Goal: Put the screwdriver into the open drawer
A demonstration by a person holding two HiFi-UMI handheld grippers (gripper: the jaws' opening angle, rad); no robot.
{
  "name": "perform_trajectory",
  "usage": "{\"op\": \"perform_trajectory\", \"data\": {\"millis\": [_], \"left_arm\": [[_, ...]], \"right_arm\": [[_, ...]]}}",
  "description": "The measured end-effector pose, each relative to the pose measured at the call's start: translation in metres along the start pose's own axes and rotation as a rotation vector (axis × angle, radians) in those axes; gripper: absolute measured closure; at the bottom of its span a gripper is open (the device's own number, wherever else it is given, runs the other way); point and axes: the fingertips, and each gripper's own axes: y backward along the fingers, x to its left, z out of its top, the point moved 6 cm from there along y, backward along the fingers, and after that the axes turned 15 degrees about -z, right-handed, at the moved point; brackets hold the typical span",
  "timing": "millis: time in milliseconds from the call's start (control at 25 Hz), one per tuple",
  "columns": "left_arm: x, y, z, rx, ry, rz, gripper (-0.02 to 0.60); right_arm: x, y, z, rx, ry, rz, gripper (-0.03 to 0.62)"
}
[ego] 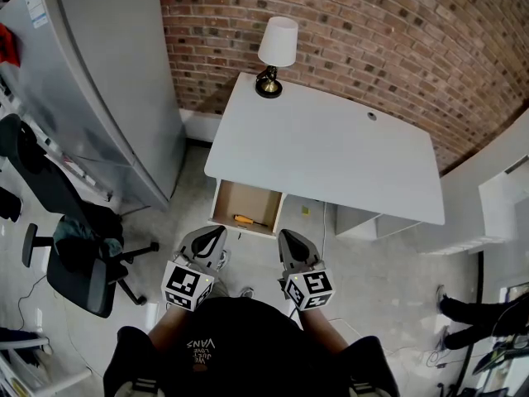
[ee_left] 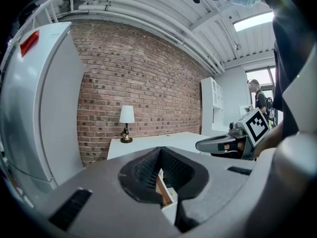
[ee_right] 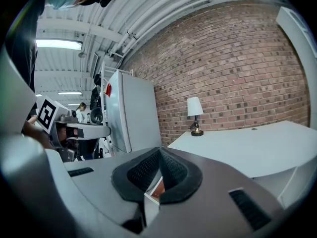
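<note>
Screwdriver (ego: 248, 220): slim, orange handle, lying on the drawer's floor.
Drawer (ego: 234, 200): pale wood box, open under the smooth white desk (ego: 331, 151).
Left gripper (ego: 215, 234): grey shell, ribbed black pads pressed together, empty, pointing at the drawer.
Right gripper (ego: 286, 238): likewise closed and empty, just beside the left.

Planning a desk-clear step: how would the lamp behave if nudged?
Lamp: wide shade over a small base, so it probably tips if pushed high. It stands at a corner of the desk, so a low push could slide it off.
</note>
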Motion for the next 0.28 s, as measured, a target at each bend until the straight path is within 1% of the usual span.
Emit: {"op": "perform_trajectory", "data": {"millis": [280], "left_arm": [[-0.0031,-0.0074,0.0004,-0.004,-0.012,-0.011,0.574]], "right_arm": [[-0.0067,-0.0002,-0.0028,0.006,-0.007,-0.013,0.599]]}}
